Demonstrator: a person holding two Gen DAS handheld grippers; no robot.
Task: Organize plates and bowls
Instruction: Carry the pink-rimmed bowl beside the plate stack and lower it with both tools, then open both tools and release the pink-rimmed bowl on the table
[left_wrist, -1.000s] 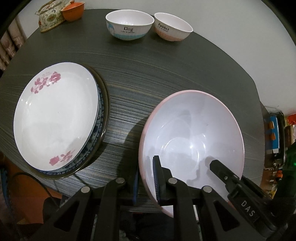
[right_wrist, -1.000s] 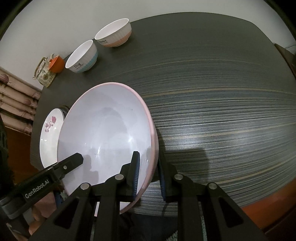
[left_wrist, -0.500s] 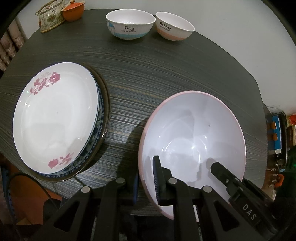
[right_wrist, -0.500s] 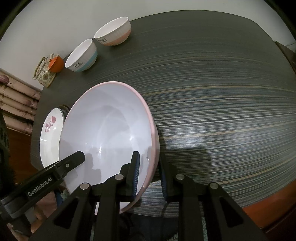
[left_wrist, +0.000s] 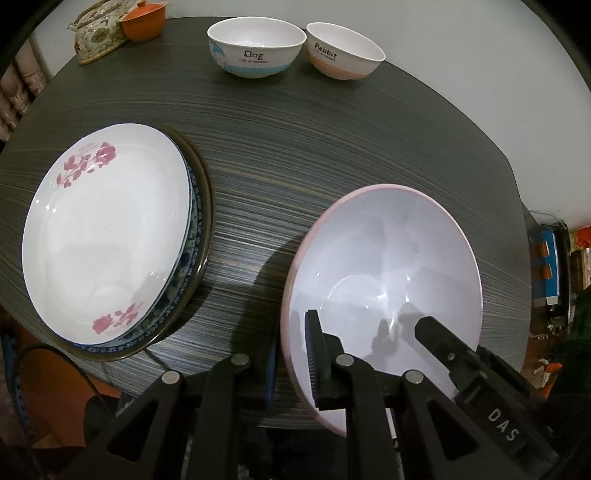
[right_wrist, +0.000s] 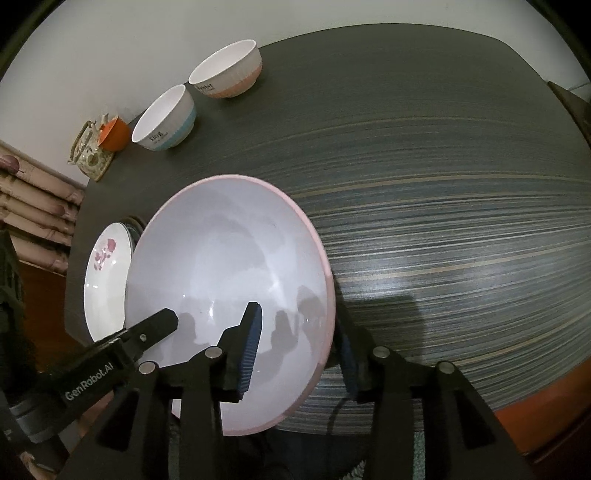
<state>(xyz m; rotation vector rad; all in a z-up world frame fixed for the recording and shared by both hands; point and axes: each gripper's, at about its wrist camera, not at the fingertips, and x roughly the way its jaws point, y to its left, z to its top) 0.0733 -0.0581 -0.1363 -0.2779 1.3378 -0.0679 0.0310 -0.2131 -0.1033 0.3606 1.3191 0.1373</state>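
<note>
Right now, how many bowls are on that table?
3: the big pink bowl near the front edge, gripped at its rim, and the Dog bowl beside the Rabbit bowl at the far edge. None seem hidden.

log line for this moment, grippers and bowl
left gripper: shut on pink bowl rim | right gripper: open, astride rim | plate stack: beside bowl, apart

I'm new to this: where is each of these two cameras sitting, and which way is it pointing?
Left wrist: on the left hand-held gripper, facing across the table at the plates and pink bowl; its fingers show, clamped on the bowl's rim.
Right wrist: on the right hand-held gripper, facing over that bowl from its other side; its fingers show, open astride the rim.
Shared: pink bowl, plates, two small bowls, and each other's gripper.
</note>
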